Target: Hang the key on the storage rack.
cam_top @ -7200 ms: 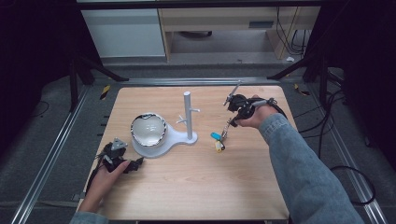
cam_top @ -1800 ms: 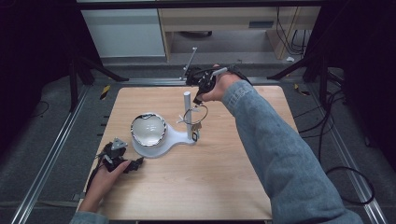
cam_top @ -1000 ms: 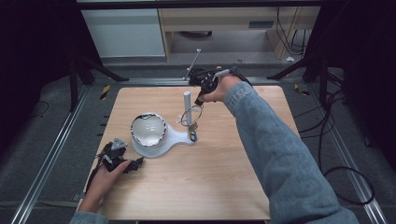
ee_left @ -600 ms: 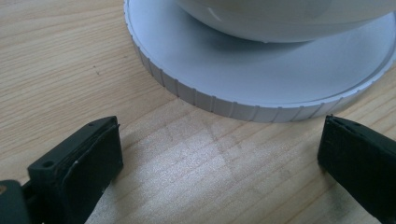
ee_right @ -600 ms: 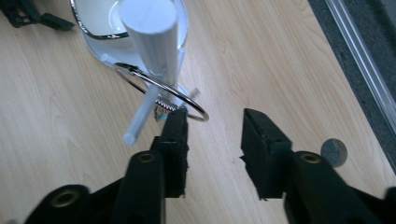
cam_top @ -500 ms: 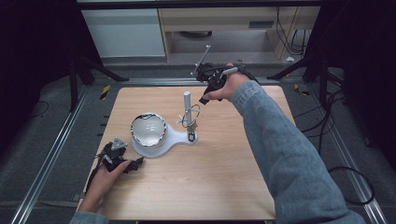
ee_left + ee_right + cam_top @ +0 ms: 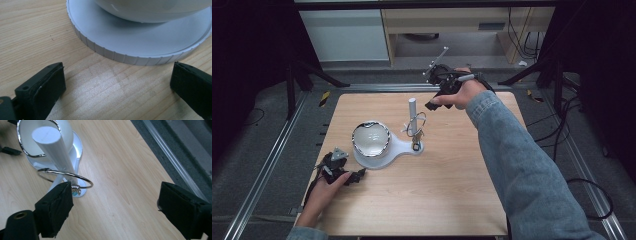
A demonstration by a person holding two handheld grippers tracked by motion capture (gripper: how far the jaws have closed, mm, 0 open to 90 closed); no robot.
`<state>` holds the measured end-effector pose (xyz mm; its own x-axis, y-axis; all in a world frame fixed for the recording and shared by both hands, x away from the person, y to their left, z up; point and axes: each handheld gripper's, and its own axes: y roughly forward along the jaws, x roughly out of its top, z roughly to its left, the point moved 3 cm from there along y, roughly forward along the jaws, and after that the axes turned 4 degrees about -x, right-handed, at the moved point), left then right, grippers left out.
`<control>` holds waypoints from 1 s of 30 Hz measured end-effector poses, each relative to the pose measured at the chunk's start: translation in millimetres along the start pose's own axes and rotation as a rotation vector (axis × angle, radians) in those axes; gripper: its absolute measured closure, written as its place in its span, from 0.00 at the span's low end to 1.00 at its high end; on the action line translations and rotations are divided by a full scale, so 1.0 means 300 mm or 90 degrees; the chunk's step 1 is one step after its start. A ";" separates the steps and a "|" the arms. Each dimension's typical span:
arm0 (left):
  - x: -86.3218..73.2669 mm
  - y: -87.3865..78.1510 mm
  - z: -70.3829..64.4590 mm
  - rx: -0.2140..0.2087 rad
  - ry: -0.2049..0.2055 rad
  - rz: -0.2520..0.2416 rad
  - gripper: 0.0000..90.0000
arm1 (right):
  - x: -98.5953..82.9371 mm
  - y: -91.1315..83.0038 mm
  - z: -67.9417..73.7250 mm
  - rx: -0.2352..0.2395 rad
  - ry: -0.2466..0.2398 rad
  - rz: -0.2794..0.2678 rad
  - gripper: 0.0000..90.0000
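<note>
Where high view blurs, ring (image 7: 65, 179) circles post (image 7: 56, 150).

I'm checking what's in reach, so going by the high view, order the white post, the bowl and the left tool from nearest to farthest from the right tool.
1. White post, just left of and below the right tool.
2. Bowl, farther left on the stand.
3. Left tool, near the table's front left edge.

I carried the key ring (image 7: 416, 121) from three o'clock onto the white post (image 7: 412, 113); my right gripper (image 7: 435, 102) released it and has withdrawn toward one o'clock.
</note>
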<state>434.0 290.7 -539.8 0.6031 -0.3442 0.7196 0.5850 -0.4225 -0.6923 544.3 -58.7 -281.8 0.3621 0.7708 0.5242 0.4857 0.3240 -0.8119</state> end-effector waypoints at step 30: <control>0.000 0.001 -0.001 0.000 -0.002 -0.002 0.00 | -0.194 0.003 -0.066 -0.078 0.054 -0.097 0.12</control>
<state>434.0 290.4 -540.0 0.6022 -0.3404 0.7221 0.5872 -0.4239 -0.6895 539.4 -114.1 -307.8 0.3412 0.6672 0.6621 0.6308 0.3597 -0.6875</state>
